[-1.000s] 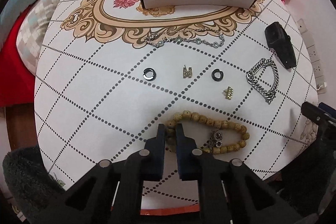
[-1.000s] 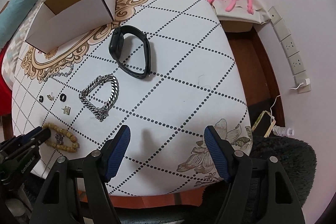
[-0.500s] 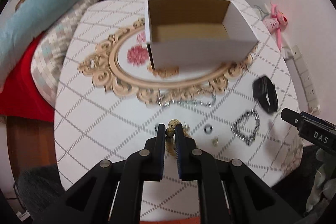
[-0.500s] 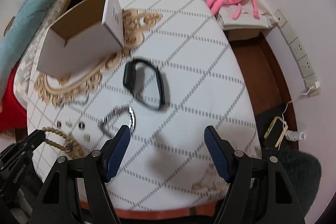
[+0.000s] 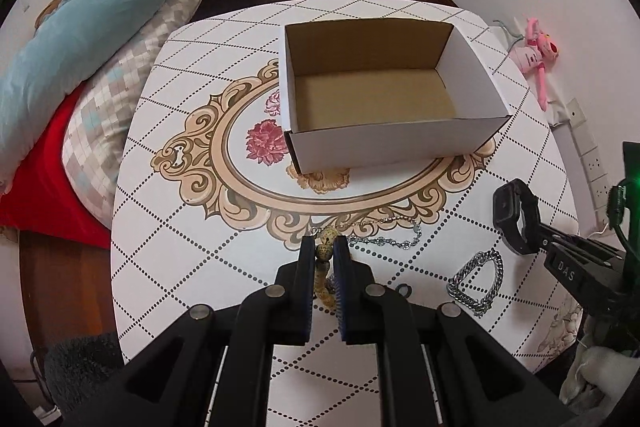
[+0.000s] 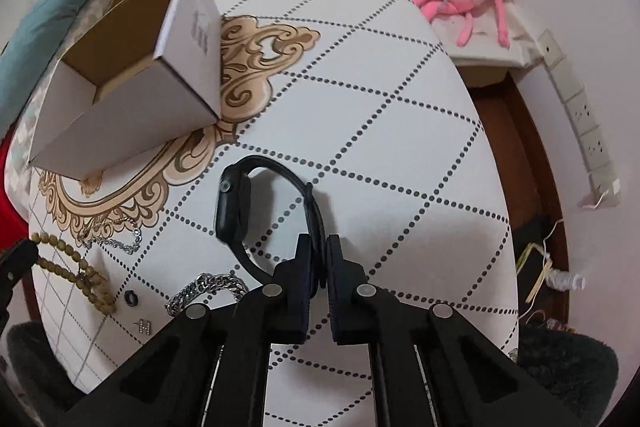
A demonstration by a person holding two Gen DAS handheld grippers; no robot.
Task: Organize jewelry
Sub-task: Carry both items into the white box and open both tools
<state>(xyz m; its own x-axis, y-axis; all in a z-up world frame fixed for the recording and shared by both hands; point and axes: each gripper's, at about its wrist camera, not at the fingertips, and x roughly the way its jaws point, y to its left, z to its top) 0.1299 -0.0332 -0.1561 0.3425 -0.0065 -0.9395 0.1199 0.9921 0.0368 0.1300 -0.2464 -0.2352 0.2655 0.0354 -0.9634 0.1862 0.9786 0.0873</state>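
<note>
The left tool (image 5: 323,254) grips the bead bracelet (image 5: 322,267), the right tool (image 6: 318,247) has just closed on the watch (image 6: 234,207) strap; dangling beads could snag the box (image 5: 384,143) rim

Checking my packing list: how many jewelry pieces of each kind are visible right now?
Silver chains: 2, thin chain and chunky chain
Bead strand: 1
Black watch: 1
Black ring: 1
Letter stud: 1
Total: 6 visible
</note>
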